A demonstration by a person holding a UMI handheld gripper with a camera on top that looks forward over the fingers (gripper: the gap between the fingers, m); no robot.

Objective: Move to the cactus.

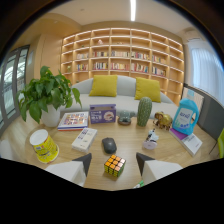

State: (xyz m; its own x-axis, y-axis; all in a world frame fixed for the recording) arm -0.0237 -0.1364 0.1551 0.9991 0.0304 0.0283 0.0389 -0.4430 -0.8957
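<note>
Wooden table [130, 142] carries a spread of things: a yellow tin [44, 145] lying tilted at the left, a leafy plant [46, 95] in a white pot behind it, then a white box [84, 139] and a purple box [102, 113]. A grey mouse [109, 145] sits ahead of the tool [114, 161], whose fingers stand released with a Rubik's cube [114, 166] resting on the table between them. The cactus [144, 111] stands upright well beyond the fingers, right of the purple box. Farther right are a gold figurine [163, 120] and a blue bottle [185, 116].
</note>
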